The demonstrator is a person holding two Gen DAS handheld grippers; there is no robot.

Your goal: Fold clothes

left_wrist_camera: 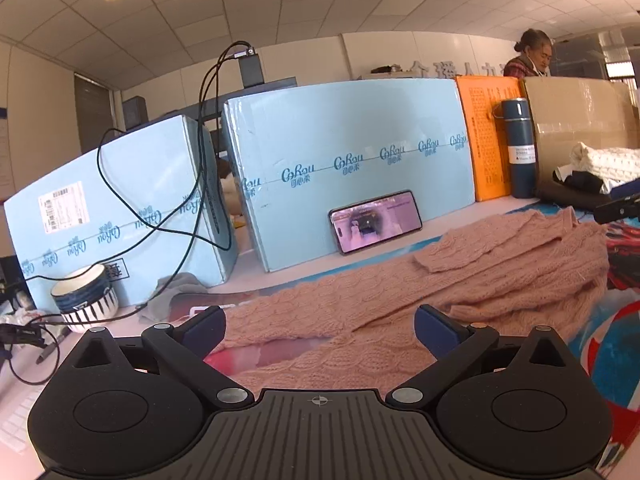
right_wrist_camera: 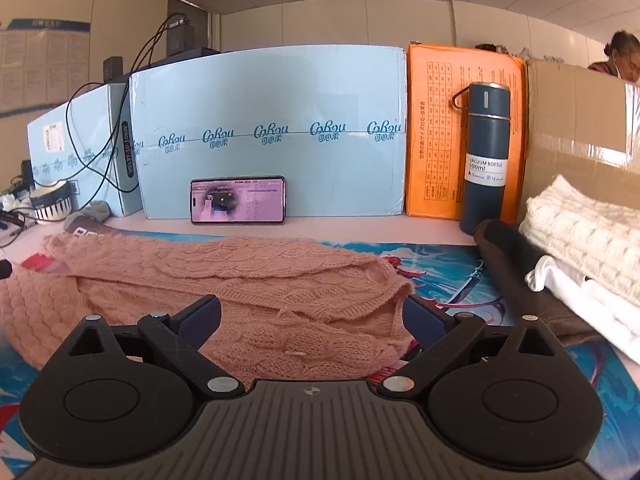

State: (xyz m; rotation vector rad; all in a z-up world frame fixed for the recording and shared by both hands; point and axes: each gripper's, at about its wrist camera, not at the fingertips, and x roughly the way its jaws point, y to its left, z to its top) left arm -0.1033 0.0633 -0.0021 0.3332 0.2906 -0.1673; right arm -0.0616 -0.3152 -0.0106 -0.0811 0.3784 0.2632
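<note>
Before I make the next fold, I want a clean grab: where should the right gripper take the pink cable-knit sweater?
Probably the folded right-hand edge of the pink cable-knit sweater, where the layers meet in a raised corner. The right gripper hangs just before it with jaws open, so come straight forward and low over the printed mat, pinching both layers together.

folded white knit (right_wrist_camera: 592,232) runs off the frame edge; phone screen (right_wrist_camera: 238,201) content too blurred.

Phone (right_wrist_camera: 238,200) leaning on blue box (right_wrist_camera: 268,128) (screen lit); vacuum bottle (right_wrist_camera: 484,156) beside orange box (right_wrist_camera: 436,128); striped mug (left_wrist_camera: 84,298).
</note>
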